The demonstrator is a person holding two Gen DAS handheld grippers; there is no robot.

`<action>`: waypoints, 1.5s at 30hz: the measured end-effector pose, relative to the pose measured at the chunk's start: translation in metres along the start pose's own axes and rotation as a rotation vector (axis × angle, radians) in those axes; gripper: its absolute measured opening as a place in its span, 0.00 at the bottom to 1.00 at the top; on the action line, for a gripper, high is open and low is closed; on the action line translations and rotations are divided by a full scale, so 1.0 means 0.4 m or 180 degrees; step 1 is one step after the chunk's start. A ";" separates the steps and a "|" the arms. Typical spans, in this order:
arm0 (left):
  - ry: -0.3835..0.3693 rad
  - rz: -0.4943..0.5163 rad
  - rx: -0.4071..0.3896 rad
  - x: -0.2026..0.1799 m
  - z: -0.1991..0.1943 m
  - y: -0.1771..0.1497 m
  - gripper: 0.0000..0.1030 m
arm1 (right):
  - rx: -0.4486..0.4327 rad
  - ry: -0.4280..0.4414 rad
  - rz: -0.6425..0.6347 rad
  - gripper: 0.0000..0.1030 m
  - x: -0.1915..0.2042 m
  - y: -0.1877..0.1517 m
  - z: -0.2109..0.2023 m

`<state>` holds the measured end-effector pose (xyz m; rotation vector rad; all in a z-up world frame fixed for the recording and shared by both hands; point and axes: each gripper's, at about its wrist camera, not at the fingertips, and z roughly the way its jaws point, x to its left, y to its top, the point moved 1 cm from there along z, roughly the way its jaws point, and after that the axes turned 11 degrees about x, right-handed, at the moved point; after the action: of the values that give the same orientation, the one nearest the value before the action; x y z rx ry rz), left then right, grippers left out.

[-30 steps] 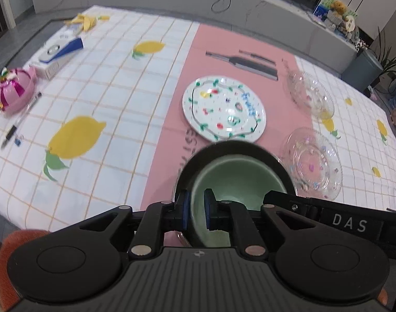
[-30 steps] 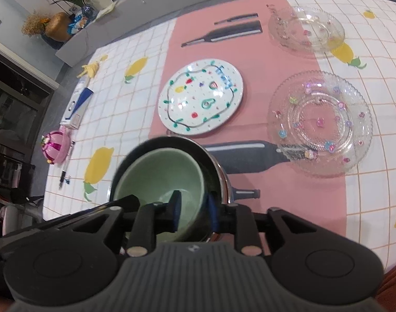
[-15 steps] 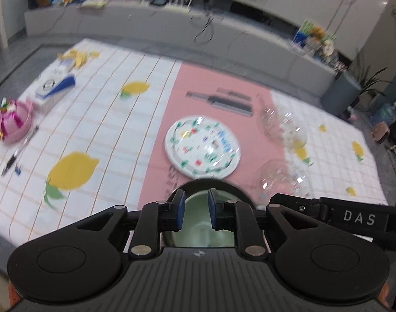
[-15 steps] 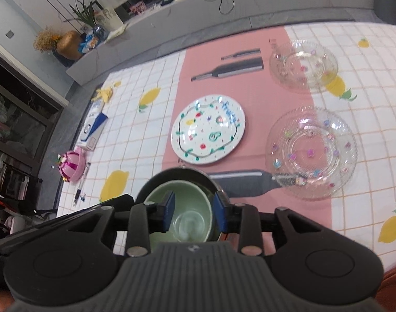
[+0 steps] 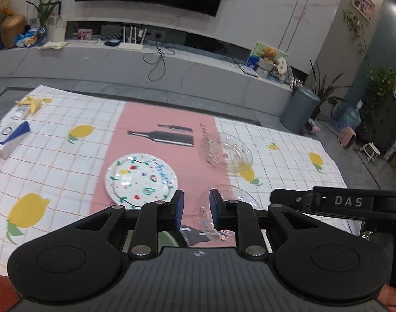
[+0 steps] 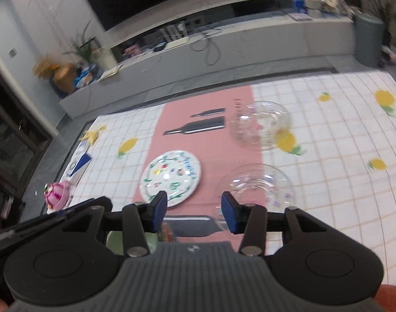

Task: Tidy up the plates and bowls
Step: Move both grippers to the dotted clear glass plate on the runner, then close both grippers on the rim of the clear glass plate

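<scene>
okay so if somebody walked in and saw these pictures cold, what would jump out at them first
Probably the white painted plate, busy with coloured doodles, lying on the pink strip of the lemon-print cloth. To its right are two clear glass plates, one farther back and one nearer, easy to miss against the cloth. Both tongs, left and right, hang open and empty above the near edge, with a green bowl peeking from under them.

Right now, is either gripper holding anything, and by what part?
Nothing held. Left gripper and right gripper both stand open above the mat; the green bowl sits below, ungripped.
</scene>
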<state>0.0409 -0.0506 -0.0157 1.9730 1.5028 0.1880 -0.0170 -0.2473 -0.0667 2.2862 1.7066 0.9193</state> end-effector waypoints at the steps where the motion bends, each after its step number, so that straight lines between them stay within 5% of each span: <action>1: -0.0023 -0.0015 0.0020 -0.006 0.012 0.001 0.23 | 0.0007 0.0005 0.0083 0.45 -0.024 0.002 0.001; 9: 0.0002 -0.0106 0.0247 -0.041 0.124 0.013 0.46 | 0.0058 -0.0077 0.0568 0.55 -0.186 0.003 0.053; 14: 0.0013 -0.0138 0.0415 -0.069 0.196 0.022 0.48 | 0.0155 -0.0087 0.0811 0.56 -0.263 0.012 0.118; 31: 0.0720 -0.0299 0.1063 -0.067 0.454 0.062 0.49 | 0.0516 -0.0041 0.1170 0.55 -0.385 0.061 0.283; 45: 0.0688 -0.0509 0.1256 -0.042 0.513 0.044 0.53 | 0.0652 -0.0150 0.1211 0.41 -0.389 0.050 0.321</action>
<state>0.1472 -0.1506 -0.1620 2.1742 1.9508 0.0372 0.0435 -0.3651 -0.2204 2.8086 1.4306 0.7694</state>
